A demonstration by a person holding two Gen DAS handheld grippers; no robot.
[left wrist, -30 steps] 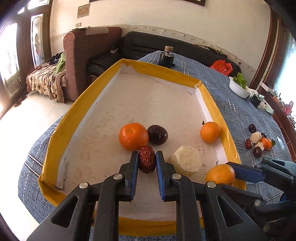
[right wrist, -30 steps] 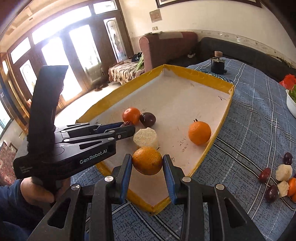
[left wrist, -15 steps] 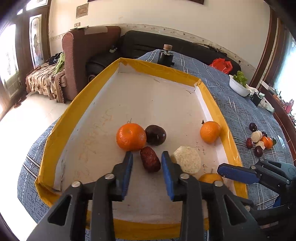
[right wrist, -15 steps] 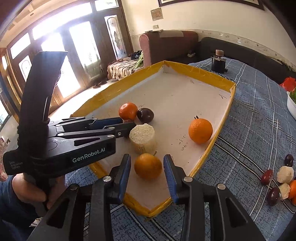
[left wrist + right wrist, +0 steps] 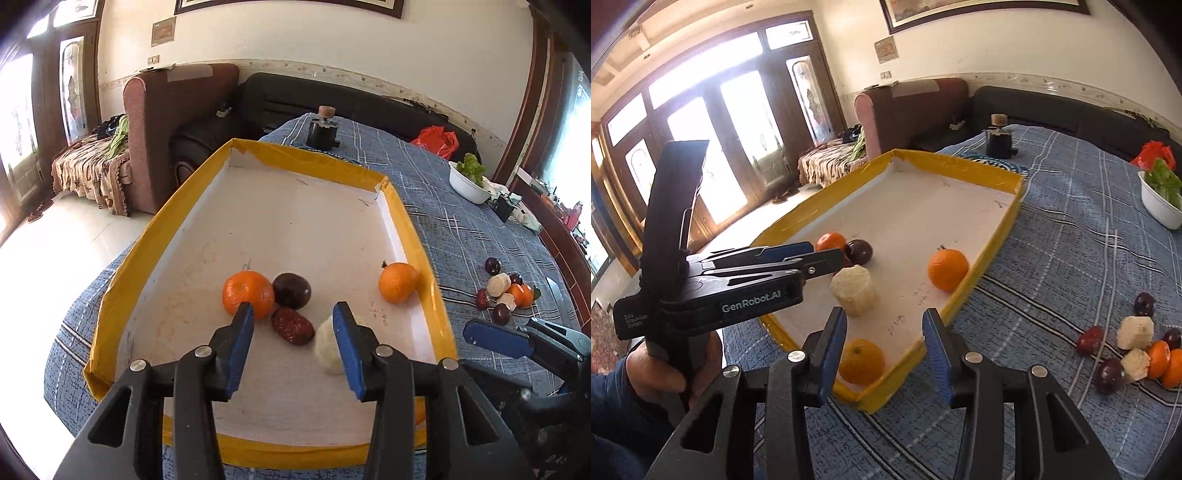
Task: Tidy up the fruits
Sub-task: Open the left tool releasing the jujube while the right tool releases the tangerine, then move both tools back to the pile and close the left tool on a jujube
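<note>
A yellow-rimmed tray (image 5: 140, 254) with a white floor holds an orange (image 5: 248, 294), a dark plum (image 5: 291, 290), a red date (image 5: 291, 326), a white fruit chunk (image 5: 327, 349) and a second orange (image 5: 398, 282). My left gripper (image 5: 292, 308) hangs over the date. Its jaws are opening and the pads are clear of the date, which lies on the tray floor. My right gripper (image 5: 884, 314) hovers above the tray's near corner, jaws opening. A third orange (image 5: 861, 362) rests on the tray below them, untouched. Several more fruits (image 5: 1137, 350) lie on the blue cloth.
A white bowl of greens (image 5: 1160, 210) stands at the far right of the table and a dark jar with a cork (image 5: 322, 129) beyond the tray. A person's hand (image 5: 665, 369) holds the left gripper's handle. Sofas stand behind the table.
The left gripper let go of the date, which now lies on the tray. The right gripper released its orange into the tray's near corner and drew back. Both jaws have widened.
</note>
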